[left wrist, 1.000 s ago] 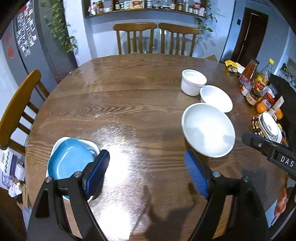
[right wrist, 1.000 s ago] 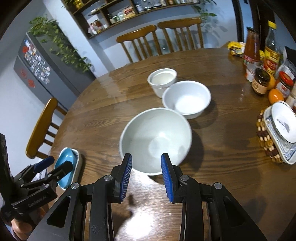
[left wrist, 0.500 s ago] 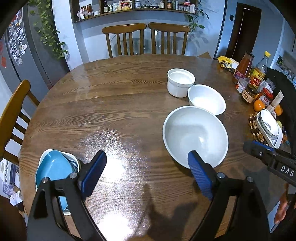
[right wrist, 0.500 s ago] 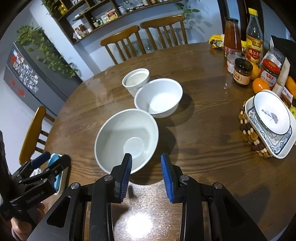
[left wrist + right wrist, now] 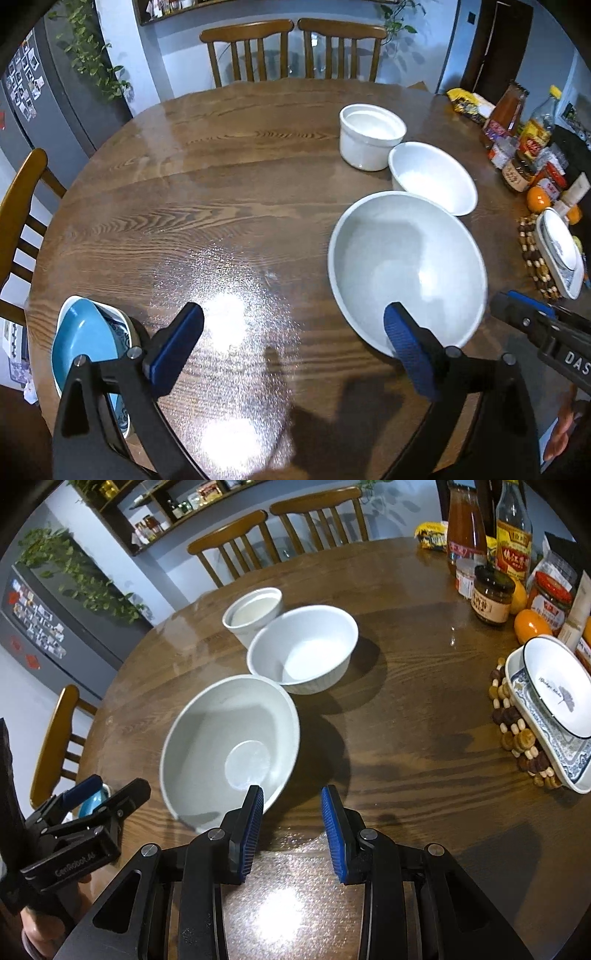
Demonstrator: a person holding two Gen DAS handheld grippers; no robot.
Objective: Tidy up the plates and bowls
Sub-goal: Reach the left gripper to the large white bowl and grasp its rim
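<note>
On the round brown wooden table [image 5: 229, 177], the large white ceramic bowl [image 5: 229, 746] sits before both tongs, the left gripper [image 5: 293, 347] having just spread wide and empty, the right gripper [image 5: 291, 830] narrowly parted, holding nothing.

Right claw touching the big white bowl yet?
Cannot tell. In the right wrist view the right claw has open jaws; its left pad overlaps the big white bowl's near rim, no clear gap.
</note>
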